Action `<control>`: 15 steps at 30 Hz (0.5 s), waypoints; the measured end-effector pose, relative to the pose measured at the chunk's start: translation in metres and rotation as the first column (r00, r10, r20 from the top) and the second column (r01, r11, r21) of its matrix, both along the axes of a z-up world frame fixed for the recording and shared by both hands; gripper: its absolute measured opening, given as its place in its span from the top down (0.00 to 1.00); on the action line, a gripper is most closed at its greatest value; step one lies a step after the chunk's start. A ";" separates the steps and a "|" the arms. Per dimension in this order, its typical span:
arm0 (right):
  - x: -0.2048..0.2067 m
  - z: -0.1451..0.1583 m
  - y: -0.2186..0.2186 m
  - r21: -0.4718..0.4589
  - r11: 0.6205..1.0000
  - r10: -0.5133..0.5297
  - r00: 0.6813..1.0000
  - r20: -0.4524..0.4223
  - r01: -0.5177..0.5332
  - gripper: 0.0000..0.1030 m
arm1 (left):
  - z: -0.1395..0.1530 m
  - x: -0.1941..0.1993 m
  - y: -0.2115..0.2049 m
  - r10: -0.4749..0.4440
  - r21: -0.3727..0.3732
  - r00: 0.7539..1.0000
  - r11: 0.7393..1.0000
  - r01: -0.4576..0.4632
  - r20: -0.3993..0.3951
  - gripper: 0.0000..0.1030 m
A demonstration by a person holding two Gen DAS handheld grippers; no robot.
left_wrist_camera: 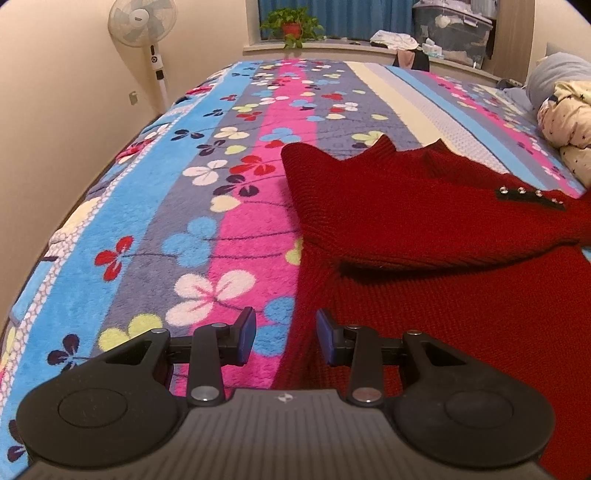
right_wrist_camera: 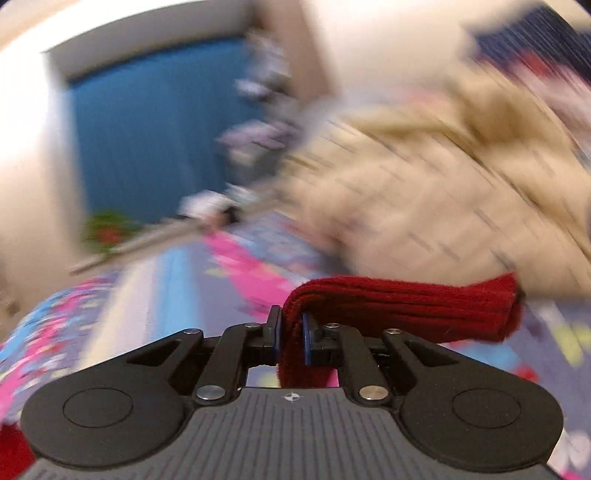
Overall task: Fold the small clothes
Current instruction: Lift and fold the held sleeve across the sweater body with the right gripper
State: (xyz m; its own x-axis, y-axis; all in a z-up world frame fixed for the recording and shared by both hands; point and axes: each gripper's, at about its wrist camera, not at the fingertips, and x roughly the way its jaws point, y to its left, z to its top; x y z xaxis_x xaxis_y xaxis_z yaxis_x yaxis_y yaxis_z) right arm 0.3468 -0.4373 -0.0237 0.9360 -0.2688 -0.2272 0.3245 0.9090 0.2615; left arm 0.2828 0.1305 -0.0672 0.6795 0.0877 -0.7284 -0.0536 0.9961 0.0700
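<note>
A dark red knitted sweater (left_wrist_camera: 424, 236) lies on the flowered bedspread (left_wrist_camera: 177, 206), one sleeve folded across its body and a black strip with studs (left_wrist_camera: 532, 195) near the right. My left gripper (left_wrist_camera: 285, 334) hovers open over the sweater's left edge, with nothing between its pads. In the blurred right wrist view, my right gripper (right_wrist_camera: 290, 332) is shut on a ribbed red cuff (right_wrist_camera: 406, 306) of the sweater, which sticks out to the right above the bed.
A standing fan (left_wrist_camera: 142, 26) is at the far left wall. A potted plant (left_wrist_camera: 291, 24) and storage boxes (left_wrist_camera: 454, 29) sit on the window ledge. A cream quilt (left_wrist_camera: 569, 125) and pillow are bunched at the bed's right side, also seen as a quilt (right_wrist_camera: 424, 184) close ahead of the right gripper.
</note>
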 end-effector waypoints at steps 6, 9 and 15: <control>-0.017 0.028 0.200 -0.209 0.824 0.536 0.844 -0.014 -0.527 0.85 | 0.007 -0.004 0.008 0.019 -0.045 1.000 0.999 -0.019 0.012 0.61; -0.016 -0.015 0.269 -0.094 0.698 0.679 0.697 -0.230 -0.710 0.82 | 0.011 -0.005 0.015 0.038 -0.084 0.999 0.996 -0.037 0.012 0.61; -0.058 -0.053 0.277 0.010 0.607 0.719 0.544 -0.432 -0.794 0.75 | 0.020 -0.012 0.021 0.033 -0.140 0.999 0.990 -0.029 0.025 0.61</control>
